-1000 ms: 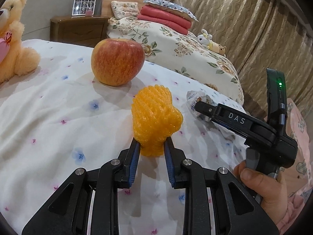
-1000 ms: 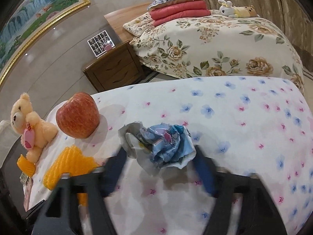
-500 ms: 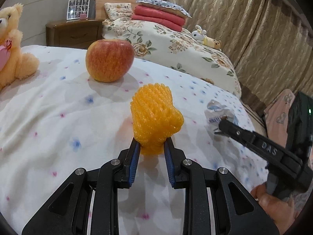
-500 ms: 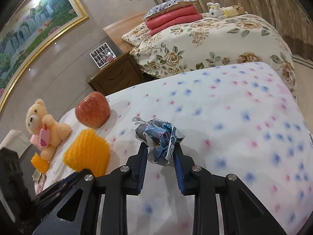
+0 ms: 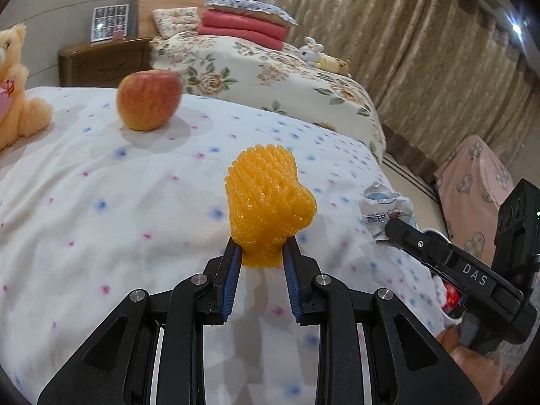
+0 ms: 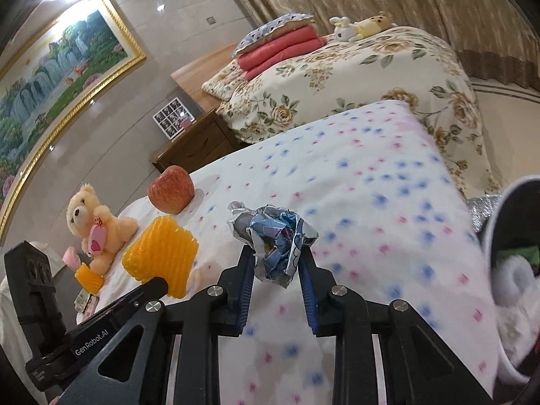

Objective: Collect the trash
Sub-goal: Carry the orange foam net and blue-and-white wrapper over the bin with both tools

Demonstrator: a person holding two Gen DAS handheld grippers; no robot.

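Note:
My left gripper [image 5: 261, 253] is shut on an orange foam fruit net [image 5: 268, 202] and holds it above the flowered white sheet [image 5: 101, 202]. The net also shows in the right wrist view [image 6: 162, 256]. My right gripper [image 6: 275, 260] is shut on a crumpled blue and white wrapper [image 6: 273, 236], lifted off the sheet. The wrapper also shows in the left wrist view [image 5: 384, 209], at the tip of the right gripper. A bin [image 6: 506, 236] with trash inside shows at the right edge of the right wrist view.
A red apple [image 5: 148, 99] stands on the sheet at the back. A teddy bear [image 6: 94, 226] sits at the left. Behind are a wooden nightstand [image 5: 104, 64], a floral bed [image 5: 270, 74] and curtains. A pink padded piece [image 5: 479, 185] stands on the right.
Both grippers have lifted and swung to the right with their loads. The right gripper closed on the wrapper a second ago. The bin has come into the right wrist view.

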